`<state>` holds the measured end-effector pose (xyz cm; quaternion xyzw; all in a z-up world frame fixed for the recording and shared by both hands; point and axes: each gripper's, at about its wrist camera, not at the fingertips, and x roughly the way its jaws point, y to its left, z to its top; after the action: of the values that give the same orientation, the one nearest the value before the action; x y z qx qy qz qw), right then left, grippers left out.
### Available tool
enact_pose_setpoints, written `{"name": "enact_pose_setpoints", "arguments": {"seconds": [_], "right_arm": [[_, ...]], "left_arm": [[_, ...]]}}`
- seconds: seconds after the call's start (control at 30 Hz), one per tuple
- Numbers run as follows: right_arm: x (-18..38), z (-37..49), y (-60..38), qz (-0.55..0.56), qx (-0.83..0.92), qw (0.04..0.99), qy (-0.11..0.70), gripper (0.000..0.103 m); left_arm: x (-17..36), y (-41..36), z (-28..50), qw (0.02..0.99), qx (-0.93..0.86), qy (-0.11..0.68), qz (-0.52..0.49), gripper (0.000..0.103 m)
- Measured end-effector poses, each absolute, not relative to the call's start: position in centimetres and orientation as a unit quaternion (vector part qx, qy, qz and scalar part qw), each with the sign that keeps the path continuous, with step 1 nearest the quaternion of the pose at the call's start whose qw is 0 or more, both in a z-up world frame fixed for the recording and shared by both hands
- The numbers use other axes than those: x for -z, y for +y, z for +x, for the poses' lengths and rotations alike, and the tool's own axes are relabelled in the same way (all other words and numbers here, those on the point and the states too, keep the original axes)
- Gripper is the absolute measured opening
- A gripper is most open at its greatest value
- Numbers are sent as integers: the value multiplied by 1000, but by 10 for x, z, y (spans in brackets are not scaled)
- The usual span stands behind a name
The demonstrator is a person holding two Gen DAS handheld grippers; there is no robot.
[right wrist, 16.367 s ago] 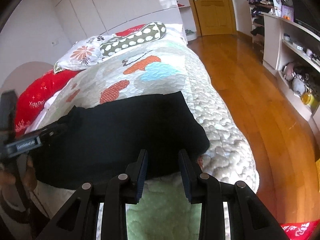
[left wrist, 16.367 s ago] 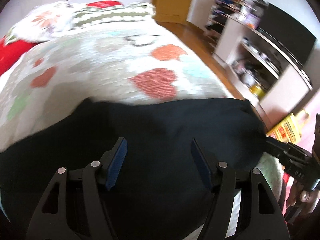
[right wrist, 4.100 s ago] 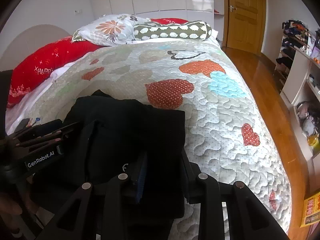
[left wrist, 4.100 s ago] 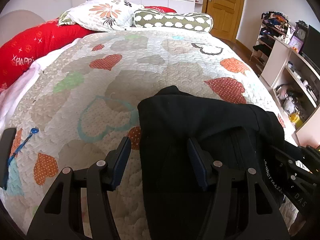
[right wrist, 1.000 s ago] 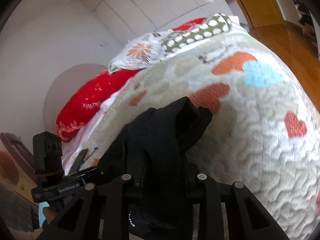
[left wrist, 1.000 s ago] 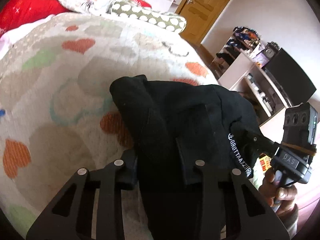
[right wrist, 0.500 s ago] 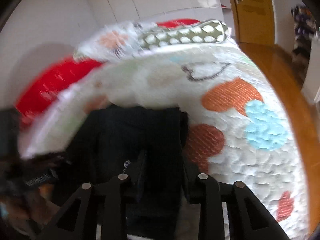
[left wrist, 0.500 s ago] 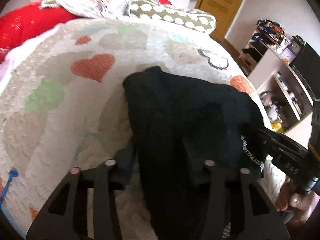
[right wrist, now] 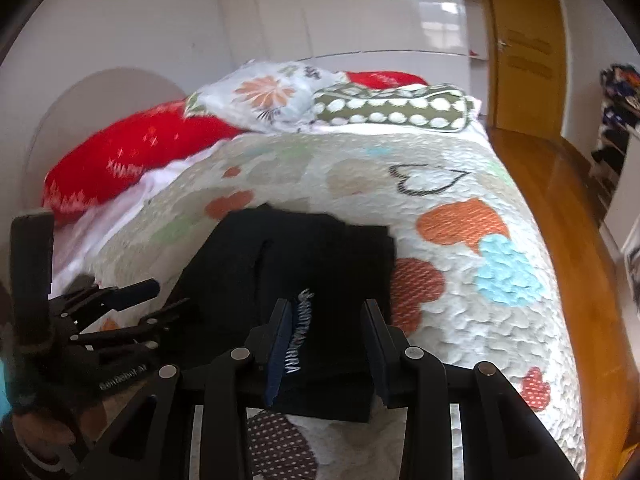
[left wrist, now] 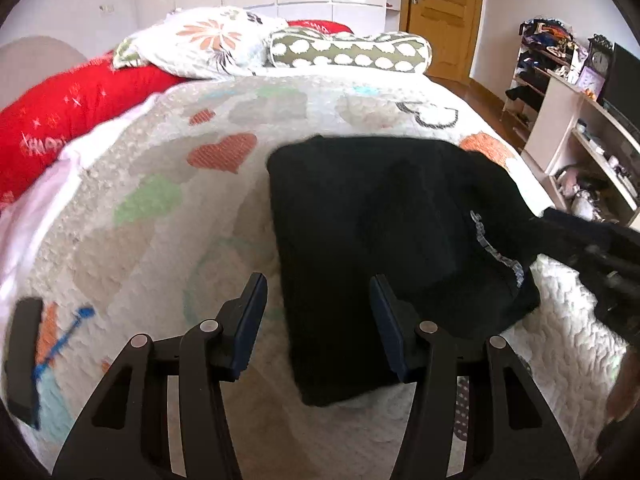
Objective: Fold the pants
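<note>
Your folded black fabric pants (left wrist: 384,240) lie as a compact rectangle on the heart-patterned quilted bed cover (left wrist: 168,184), white lettering on the waistband too blurred to read. Your left gripper (left wrist: 318,320) hovers with jaws wide apart and empty over the bundle's near left edge. Your right gripper (right wrist: 326,344) likewise has jaws spread, gripping nothing, above the waistband lettering; the left tool's body reads "GenRobot.AI"

- The red pillow (left wrist: 60,120) carries white lettering that reads "HAPPY", partly blurred;
- the left gripper (right wrist: 160,300) body bears a white label, seemingly "GenRobot.AI", blurred;
- the black pants (right wrist: 304,280) show a white printed word, too blurred to read.
</note>
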<state>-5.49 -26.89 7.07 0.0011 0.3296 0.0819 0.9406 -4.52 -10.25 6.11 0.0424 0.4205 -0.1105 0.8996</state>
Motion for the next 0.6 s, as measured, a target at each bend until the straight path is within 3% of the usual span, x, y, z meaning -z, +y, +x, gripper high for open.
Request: {"name": "enact_pose_setpoints", "arguments": {"seconds": [0.23, 0.6], "right_arm": [[-25, -53, -264, -16, -47, 927, 372, 35], [-52, -82, -262, 16, -49, 938, 342, 35]], "left_arm": [[-55, -107, -52, 901, 106, 418, 35, 53], [-74, -99, -73, 914, 86, 395, 15, 53]]}}
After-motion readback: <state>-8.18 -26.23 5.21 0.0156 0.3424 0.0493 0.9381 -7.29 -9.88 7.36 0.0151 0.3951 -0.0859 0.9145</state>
